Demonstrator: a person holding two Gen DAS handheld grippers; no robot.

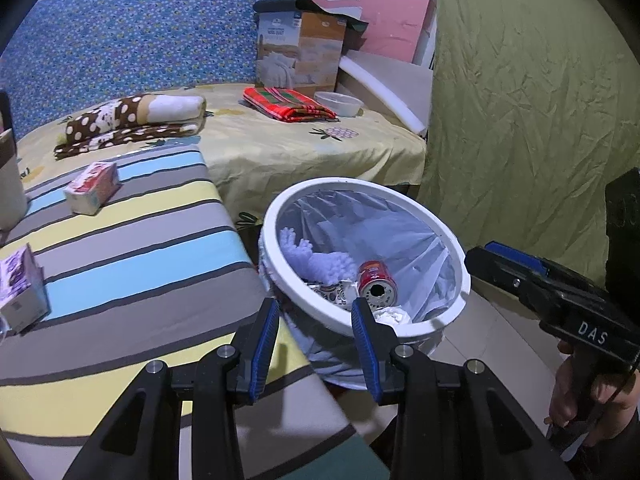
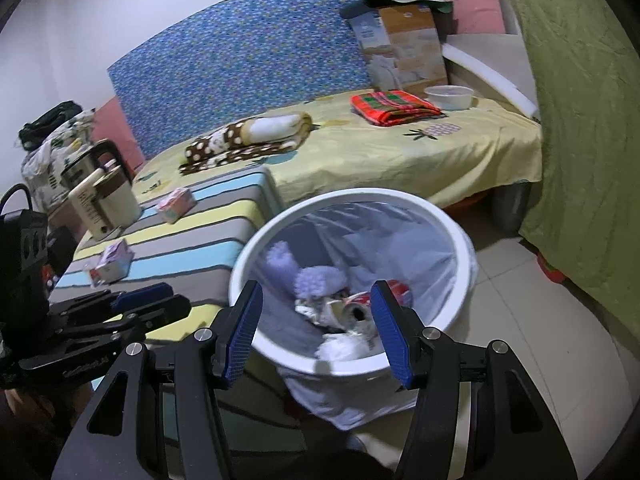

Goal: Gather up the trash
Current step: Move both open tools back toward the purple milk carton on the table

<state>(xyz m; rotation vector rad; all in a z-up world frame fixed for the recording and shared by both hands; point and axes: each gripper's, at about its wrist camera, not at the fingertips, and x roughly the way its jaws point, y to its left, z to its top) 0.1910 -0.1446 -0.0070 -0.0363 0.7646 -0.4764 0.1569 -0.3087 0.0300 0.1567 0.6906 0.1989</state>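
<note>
- Left gripper [image 1: 316, 336] and right gripper [image 2: 316, 332]: both part open, empty.
- White round lined trash bin [image 1: 276, 264] just ahead; small pink tissue pack [image 1: 93, 187] on the striped table lies left, nearer the left gripper.

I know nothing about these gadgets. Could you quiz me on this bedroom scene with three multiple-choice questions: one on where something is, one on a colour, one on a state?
1. Where is the red soda can?
A. On the bed
B. Inside the white trash bin
C. On the floor

2. What colour are the pads on the fingers?
A. Blue
B. Orange
C. Green

3. What is the left gripper holding?
A. The can
B. A tissue pack
C. Nothing

Answers:
1 B, the can lies among the trash in the lined bin.
2 A, both grippers show blue pads.
3 C, its fingers stand apart with nothing between them.
</note>
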